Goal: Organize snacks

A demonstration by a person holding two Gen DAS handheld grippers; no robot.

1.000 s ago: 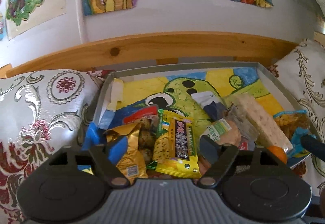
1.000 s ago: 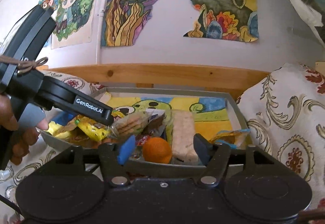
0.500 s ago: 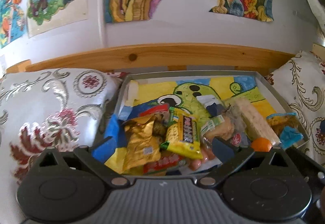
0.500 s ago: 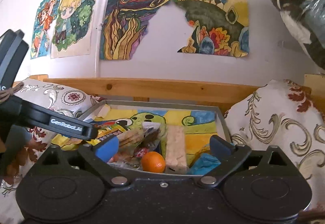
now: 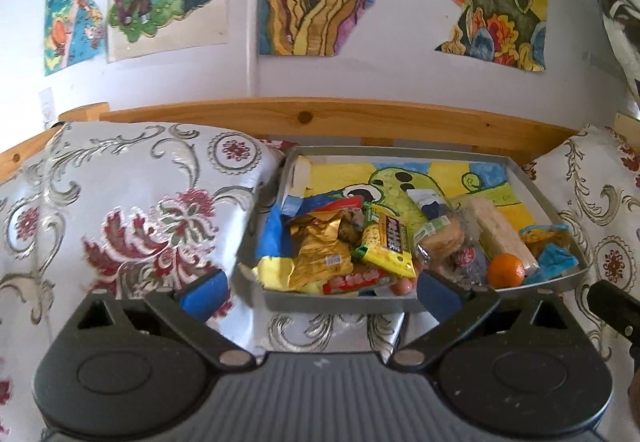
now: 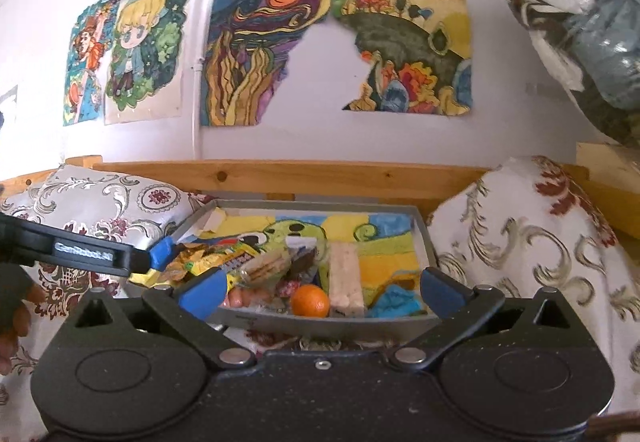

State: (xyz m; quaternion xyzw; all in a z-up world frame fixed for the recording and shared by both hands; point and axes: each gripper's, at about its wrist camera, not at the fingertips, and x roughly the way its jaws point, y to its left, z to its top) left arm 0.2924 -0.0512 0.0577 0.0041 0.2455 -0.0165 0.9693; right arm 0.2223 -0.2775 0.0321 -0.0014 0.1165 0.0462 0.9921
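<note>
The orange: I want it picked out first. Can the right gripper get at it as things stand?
Probably yes. The orange sits uncovered just behind the tray's near wall, straight ahead of the open right gripper. It would need to clear that wall; the cracker pack lies close beside it.

Print on the yellow packet (image 5: 386, 244) is too small to read. Snacks (image 6: 256, 274) overlap, hiding the lower ones. The hand (image 6: 14, 306) is cut off at the left edge.

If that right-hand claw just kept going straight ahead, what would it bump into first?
Probably the near wall of the grey tray, straight ahead of the open right gripper; the orange lies just behind it. Depth is hard to judge.
</note>
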